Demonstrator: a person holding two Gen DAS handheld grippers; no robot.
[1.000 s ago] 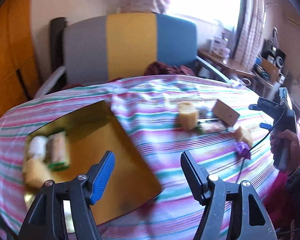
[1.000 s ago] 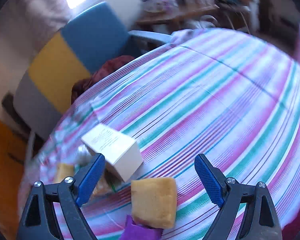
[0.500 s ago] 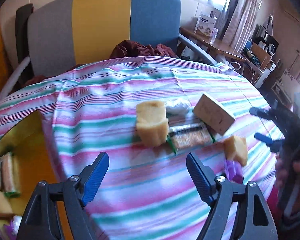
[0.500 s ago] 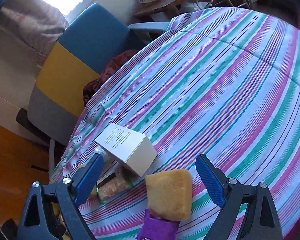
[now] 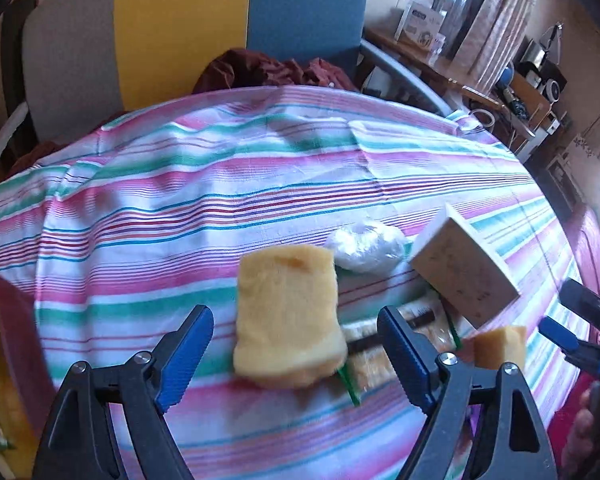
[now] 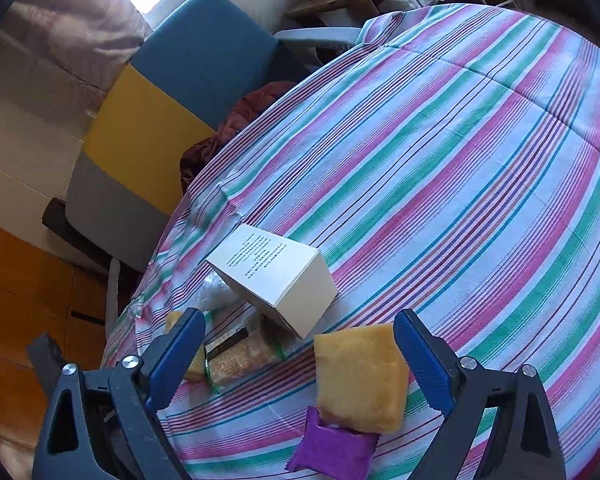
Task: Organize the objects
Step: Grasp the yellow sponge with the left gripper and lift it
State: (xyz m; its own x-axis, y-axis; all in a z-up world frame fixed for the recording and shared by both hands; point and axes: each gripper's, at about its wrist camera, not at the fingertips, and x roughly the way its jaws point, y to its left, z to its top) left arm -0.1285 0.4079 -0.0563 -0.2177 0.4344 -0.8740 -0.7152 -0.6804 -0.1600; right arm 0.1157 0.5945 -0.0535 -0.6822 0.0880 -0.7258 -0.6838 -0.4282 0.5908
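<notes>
My left hand-held gripper (image 5: 296, 354) was released, jaws wide, having just finished opening further, nothing pressed between them; it pointed down at the desk (image 5: 220, 208) with its striped cloth. Left to right in its view: a big yellow sponge (image 5: 286, 316) lay in the gap between the fingers, untouched, slightly blurred; its lower right corner sat on a clear cracker packet (image 5: 374, 354) with a green edge. Behind the sponge, a crumpled white plastic bundle (image 5: 366, 248), just beside a white box (image 5: 464, 266) tipped on one edge. A smaller yellow sponge (image 5: 500, 346) lay further right, near the blue tips of my other gripper at the frame edge. My right hand-held gripper (image 6: 296, 354) was also released, jaws having just widened a bit more, gripping nothing. In its view, left to right: a sliver of the big sponge (image 6: 176, 320) behind the left finger, the cracker packet (image 6: 242, 354), the white box (image 6: 276, 276) leaning over the packet, then the smaller sponge (image 6: 360, 376) close to the right finger, contact unclear, and overlapping a purple packet (image 6: 332, 450). A grey, yellow and blue chair (image 6: 160, 108) stood behind the desk.
</notes>
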